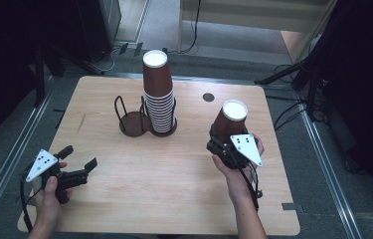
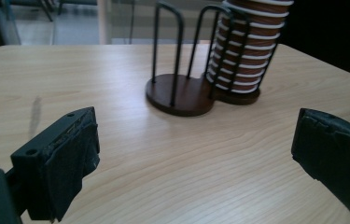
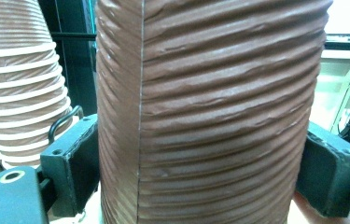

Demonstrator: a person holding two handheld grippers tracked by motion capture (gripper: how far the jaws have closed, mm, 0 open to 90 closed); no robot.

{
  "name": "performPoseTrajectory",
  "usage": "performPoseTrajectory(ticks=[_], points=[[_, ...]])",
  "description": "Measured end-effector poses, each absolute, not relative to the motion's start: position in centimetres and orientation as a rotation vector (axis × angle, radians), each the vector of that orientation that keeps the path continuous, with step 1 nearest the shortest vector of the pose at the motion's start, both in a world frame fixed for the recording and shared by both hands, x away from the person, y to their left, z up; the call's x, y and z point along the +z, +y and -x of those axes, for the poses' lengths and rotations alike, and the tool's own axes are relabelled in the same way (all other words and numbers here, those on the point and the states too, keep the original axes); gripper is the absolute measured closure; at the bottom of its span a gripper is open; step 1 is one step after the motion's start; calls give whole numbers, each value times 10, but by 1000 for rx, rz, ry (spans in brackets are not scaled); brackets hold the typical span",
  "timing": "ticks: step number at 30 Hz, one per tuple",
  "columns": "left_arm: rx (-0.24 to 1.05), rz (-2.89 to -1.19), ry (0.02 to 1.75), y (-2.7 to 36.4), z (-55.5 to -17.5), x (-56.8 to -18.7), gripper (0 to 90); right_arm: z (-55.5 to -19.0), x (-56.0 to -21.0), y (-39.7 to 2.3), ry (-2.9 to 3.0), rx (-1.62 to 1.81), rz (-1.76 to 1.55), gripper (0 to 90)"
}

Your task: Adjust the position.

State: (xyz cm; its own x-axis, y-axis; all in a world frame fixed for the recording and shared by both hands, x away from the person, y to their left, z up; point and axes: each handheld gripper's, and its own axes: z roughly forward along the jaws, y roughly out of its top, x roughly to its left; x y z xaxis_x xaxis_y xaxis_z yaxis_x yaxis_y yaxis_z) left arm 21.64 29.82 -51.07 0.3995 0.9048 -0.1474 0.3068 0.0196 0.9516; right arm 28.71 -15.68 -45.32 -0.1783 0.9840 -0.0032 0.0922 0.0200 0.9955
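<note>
A brown ribbed paper cup (image 1: 229, 122) stands upside down at the table's right, its white base up. My right gripper (image 1: 226, 144) is shut on it; in the right gripper view the cup (image 3: 210, 112) sits between both black jaws. A tall stack of upside-down brown cups (image 1: 157, 94) fills the right ring of a dark wire cup holder (image 1: 133, 119) at the table's middle back; its left ring is empty. My left gripper (image 1: 78, 160) is open at the front left, above bare wood, nothing between its jaws. In the left gripper view the holder (image 2: 177, 88) and stack (image 2: 247, 51) lie ahead.
The light wooden table (image 1: 174, 174) has a small dark round hole (image 1: 208, 97) near its back right. Dark stands and cables surround the table on the floor. Metal rails run along both sides.
</note>
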Motion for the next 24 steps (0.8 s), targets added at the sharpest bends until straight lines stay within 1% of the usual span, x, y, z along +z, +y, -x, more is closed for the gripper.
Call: performPoseTrajectory(ticks=[7, 10, 24], points=[[654, -1569, 1070, 271, -224, -495, 16, -280, -462, -157, 1425, 1273, -1172, 129], [625, -1565, 1048, 260, -228, -491, 16, -278, -466, -156, 1429, 1251, -1157, 132], [530, -1674, 948, 209, -252, -474, 15, -266, -485, -145, 1452, 1140, -1118, 133]])
